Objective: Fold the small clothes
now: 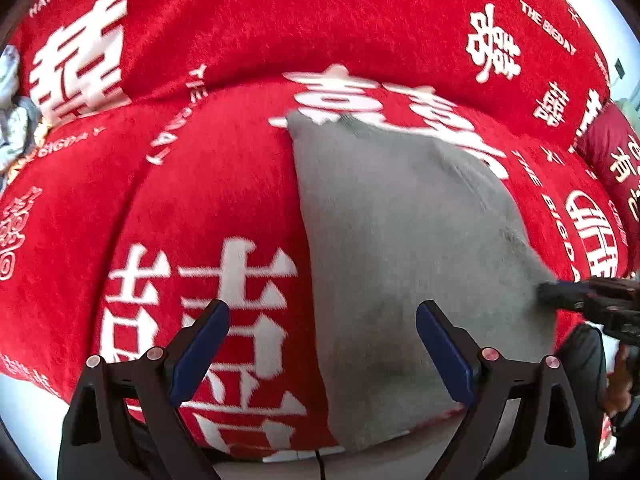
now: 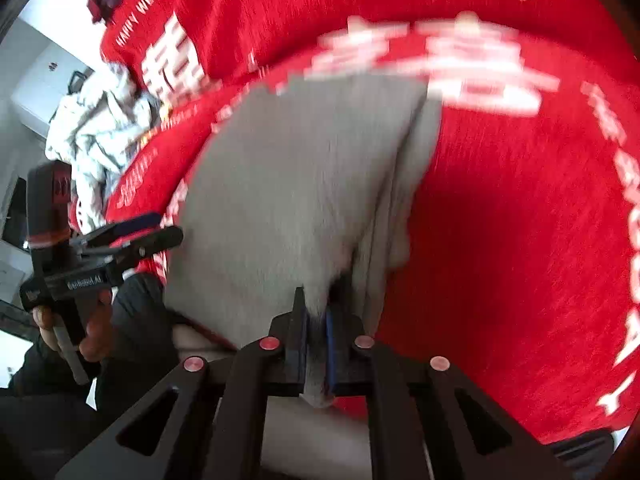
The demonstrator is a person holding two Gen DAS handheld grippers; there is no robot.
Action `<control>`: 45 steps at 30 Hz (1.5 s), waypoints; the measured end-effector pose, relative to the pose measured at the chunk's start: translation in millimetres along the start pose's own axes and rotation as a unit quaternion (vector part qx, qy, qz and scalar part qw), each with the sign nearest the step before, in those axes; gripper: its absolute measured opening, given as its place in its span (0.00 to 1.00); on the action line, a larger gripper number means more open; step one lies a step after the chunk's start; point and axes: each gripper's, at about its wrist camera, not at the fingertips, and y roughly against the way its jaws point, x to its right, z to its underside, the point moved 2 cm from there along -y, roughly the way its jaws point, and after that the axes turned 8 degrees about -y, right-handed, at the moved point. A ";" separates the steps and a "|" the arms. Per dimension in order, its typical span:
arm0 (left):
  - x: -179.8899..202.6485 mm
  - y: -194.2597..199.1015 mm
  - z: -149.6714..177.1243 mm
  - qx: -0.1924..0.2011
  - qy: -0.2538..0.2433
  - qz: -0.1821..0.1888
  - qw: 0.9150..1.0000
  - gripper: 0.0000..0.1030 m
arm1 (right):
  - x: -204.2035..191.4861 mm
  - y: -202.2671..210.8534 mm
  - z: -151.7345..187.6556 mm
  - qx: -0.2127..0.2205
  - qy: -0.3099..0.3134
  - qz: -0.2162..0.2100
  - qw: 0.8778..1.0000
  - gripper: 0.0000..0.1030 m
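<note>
A small grey garment [image 1: 400,248] lies on a red blanket [image 1: 200,180] with white characters. My left gripper [image 1: 322,316] is open and empty, with its right finger over the garment's near part. My right gripper [image 2: 316,312] is shut on the garment's [image 2: 304,184] near edge, with cloth bunched between the pads. The right gripper also shows in the left wrist view [image 1: 556,294] at the garment's right corner. The left gripper shows in the right wrist view [image 2: 156,226], open beside the garment's left edge.
A pile of pale crumpled clothes [image 2: 100,132] lies at the blanket's far left, also in the left wrist view [image 1: 12,116]. A dark red cushion [image 1: 612,160] sits at the right. A white bed edge [image 1: 296,456] runs along the near side.
</note>
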 end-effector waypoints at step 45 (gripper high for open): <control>-18.7 -68.6 -38.1 -0.064 0.060 -0.022 0.996 0.98 | -26.5 -43.6 -87.7 0.015 0.047 0.028 0.998 0.52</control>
